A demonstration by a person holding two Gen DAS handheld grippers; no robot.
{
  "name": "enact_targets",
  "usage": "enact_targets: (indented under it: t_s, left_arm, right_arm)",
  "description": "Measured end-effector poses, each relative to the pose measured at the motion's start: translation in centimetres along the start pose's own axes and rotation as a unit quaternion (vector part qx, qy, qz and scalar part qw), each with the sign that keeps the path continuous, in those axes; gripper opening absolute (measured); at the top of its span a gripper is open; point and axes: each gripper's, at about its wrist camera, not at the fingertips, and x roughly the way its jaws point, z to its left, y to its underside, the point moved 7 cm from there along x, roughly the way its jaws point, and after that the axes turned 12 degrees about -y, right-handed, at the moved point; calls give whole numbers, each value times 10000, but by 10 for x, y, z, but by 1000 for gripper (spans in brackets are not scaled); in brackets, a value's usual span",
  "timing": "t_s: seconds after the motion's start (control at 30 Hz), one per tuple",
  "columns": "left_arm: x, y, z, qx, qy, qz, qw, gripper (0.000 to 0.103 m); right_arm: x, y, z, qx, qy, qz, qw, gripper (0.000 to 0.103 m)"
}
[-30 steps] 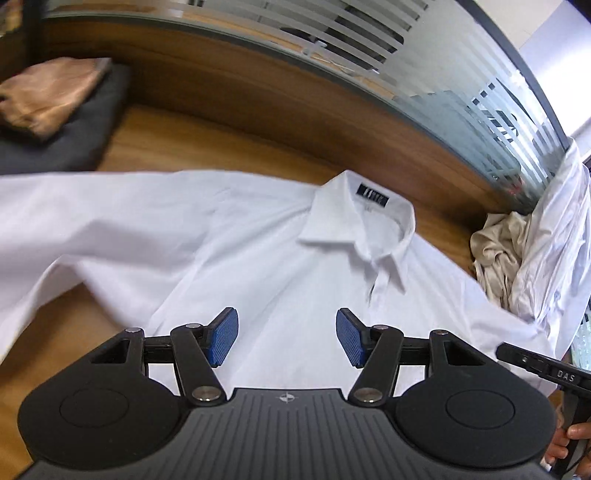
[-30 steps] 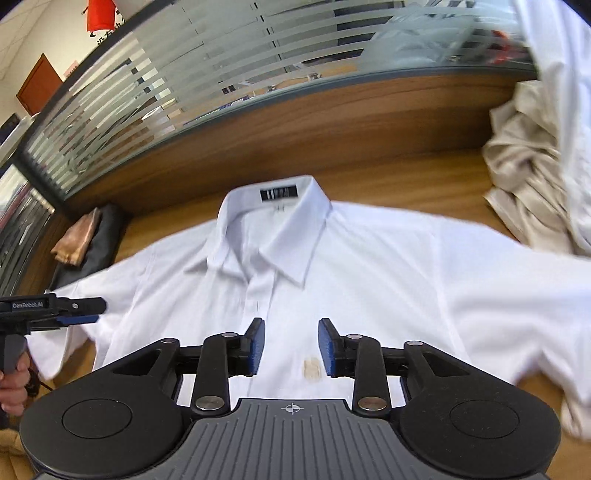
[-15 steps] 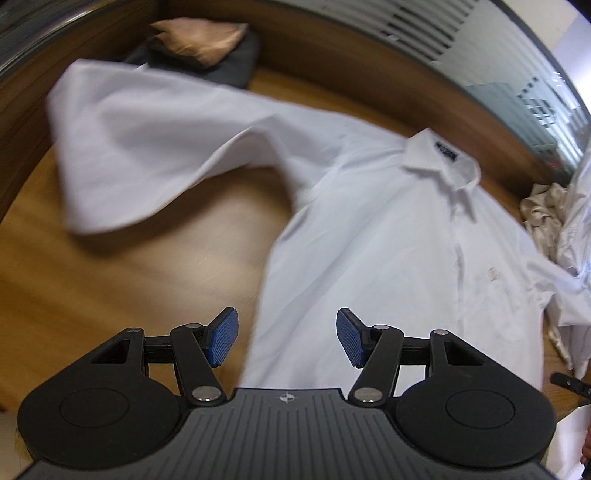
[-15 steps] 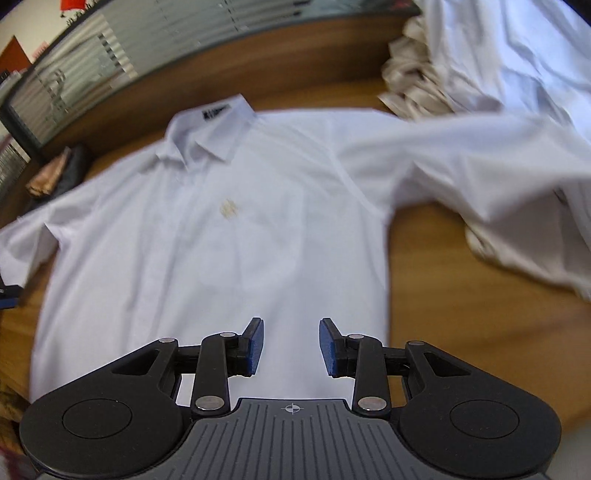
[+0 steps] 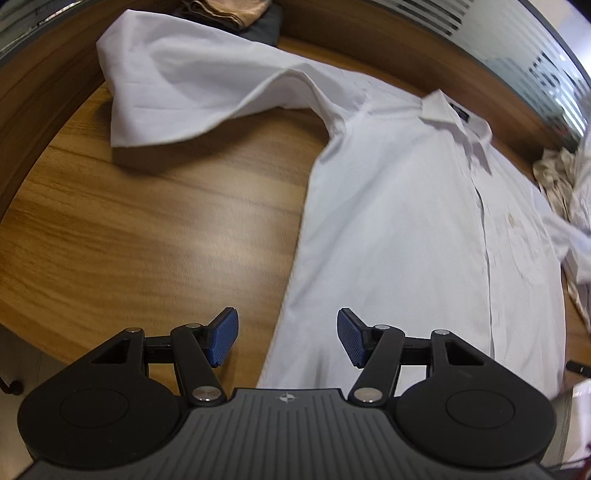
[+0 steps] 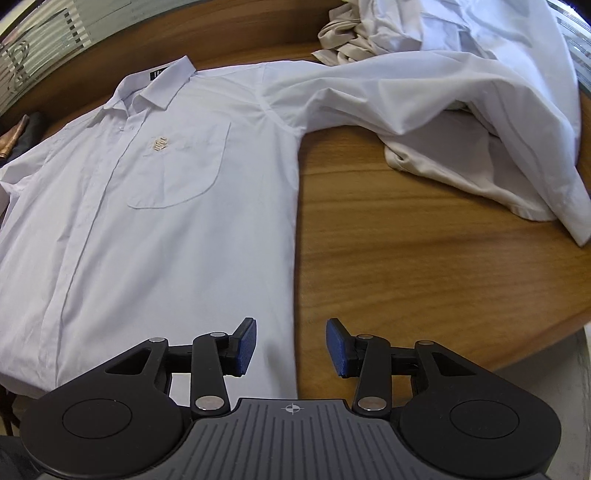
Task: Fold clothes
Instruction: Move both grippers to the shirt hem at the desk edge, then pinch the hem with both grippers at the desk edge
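The left gripper [image 5: 287, 338] is hanging well open and empty over the side edge of the white shirt [image 5: 399, 229] lying flat ahead on the wooden table [image 5: 147, 236], while the right gripper [image 6: 290, 345] is opening, empty, above the opposite edge.

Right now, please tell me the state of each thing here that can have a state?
White shirt: spread flat, front up, buttoned, sleeves out, unfolded.
Left tongs: open, empty, over the shirt's lower side edge.
Right tongs: opening, empty, over the opposite lower edge.
Clothes pile: crumpled, unfolded.
Tan cloth: folded, on a dark item.
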Motion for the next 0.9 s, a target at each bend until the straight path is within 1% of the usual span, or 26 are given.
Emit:
enact_targets:
  t_s: [0.13,0.23,0.4,0.53,0.6,0.67,0.73,0.77,0.8,0.87,0.9]
  left_arm:
    - [-7,20,-5,236,60,5,9997,65]
    - [-11,34,-6,332,9,29,9994,65]
    - [-22,53,1,176,-97,-29,9998,65]
    - [-33,68,9,217,-176,-66,9996,65]
    - [-39,75,12,386,-134,-118,9991,65]
    - [-41,82,15,677,-62,-183,9975,65]
    - [-34,90,19,1014,-44,-186,9947,66]
    - [-29,94,21,1170,-43,-171,9930,66]
    - [-22,97,24,1293,-25,-174,9914,65]
    - [-8,102,30,1531,13,-180,9880,65]
    - [-1,104,32,1579,40,-192,9873,65]
  right_arm:
    - [-7,18,-2,2,-67,71,10000,44]
    - [-11,34,-2,-54,-195,139,9997,43]
    - [-10,64,3,-292,-541,300,9977,42]
    - [5,77,2,-598,-607,278,9960,42]
    - [14,79,2,-715,-656,180,9951,42]
    - [20,78,3,-756,-697,23,9947,43]
    - [26,79,4,-751,-705,-75,9947,43]
    - [29,81,4,-717,-678,-44,9951,43]
    - [30,83,5,-678,-667,-36,9955,40]
    - [28,86,9,-660,-680,-133,9954,26]
    - [26,87,11,-663,-686,-193,9953,10]
